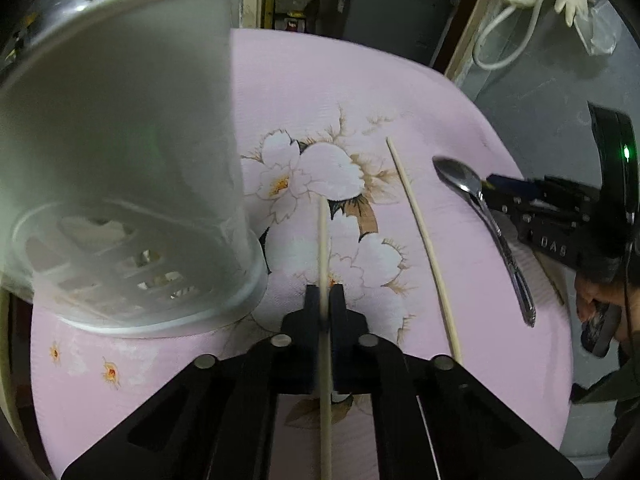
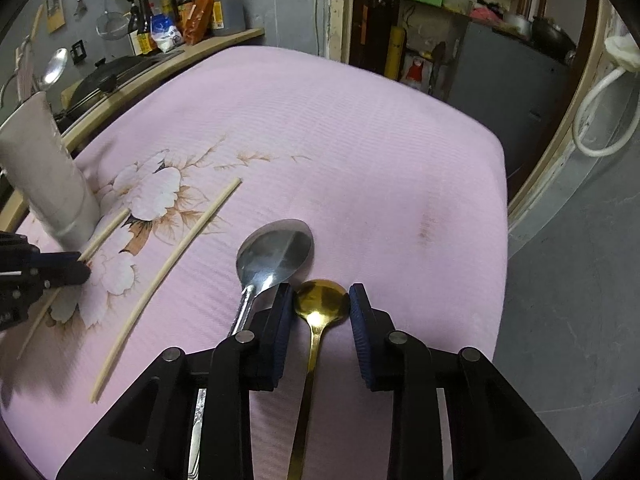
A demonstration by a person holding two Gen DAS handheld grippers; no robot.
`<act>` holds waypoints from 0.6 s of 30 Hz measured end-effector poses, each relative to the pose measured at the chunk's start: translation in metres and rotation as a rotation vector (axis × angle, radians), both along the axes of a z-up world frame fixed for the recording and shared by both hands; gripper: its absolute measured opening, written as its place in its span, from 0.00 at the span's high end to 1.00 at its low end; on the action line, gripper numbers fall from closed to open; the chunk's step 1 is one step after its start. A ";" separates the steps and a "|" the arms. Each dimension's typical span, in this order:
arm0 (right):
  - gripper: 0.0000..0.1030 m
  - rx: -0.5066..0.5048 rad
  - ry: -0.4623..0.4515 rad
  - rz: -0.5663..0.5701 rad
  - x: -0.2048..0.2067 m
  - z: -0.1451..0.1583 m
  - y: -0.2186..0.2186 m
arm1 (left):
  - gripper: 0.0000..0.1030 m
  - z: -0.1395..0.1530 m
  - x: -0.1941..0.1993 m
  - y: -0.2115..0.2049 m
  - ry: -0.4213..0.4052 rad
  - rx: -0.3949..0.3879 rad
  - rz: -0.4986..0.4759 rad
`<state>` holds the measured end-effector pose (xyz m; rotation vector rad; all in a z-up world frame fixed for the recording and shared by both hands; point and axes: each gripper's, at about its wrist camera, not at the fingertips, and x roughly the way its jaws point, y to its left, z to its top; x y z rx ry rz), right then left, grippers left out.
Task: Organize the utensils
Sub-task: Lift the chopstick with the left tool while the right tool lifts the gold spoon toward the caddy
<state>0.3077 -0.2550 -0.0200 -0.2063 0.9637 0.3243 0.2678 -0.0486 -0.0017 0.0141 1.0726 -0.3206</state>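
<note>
My left gripper (image 1: 324, 294) is shut on a wooden chopstick (image 1: 324, 248), held just above the pink cloth beside the white utensil holder (image 1: 120, 160). A second chopstick (image 1: 424, 248) lies on the cloth to its right. A silver spoon (image 1: 480, 216) lies further right. In the right wrist view my right gripper (image 2: 320, 304) is open, its jaws standing either side of a gold spoon (image 2: 320, 304) lying on the cloth. The silver spoon (image 2: 272, 256) lies just left of it. The loose chopstick (image 2: 168, 268), the holder (image 2: 48, 172) and the left gripper (image 2: 76, 268) show at left.
The pink flowered cloth (image 2: 360, 140) covers a table whose right edge drops to a grey floor (image 2: 568, 300). A shelf with bottles (image 2: 188, 4) stands behind. A spoon (image 2: 54, 66) sticks out of the holder. A white cable (image 2: 592, 112) hangs at right.
</note>
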 end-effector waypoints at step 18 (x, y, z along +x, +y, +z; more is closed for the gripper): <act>0.75 0.075 -0.505 -0.025 -0.128 0.048 0.016 | 0.98 0.036 -0.103 0.028 -0.447 -0.254 0.110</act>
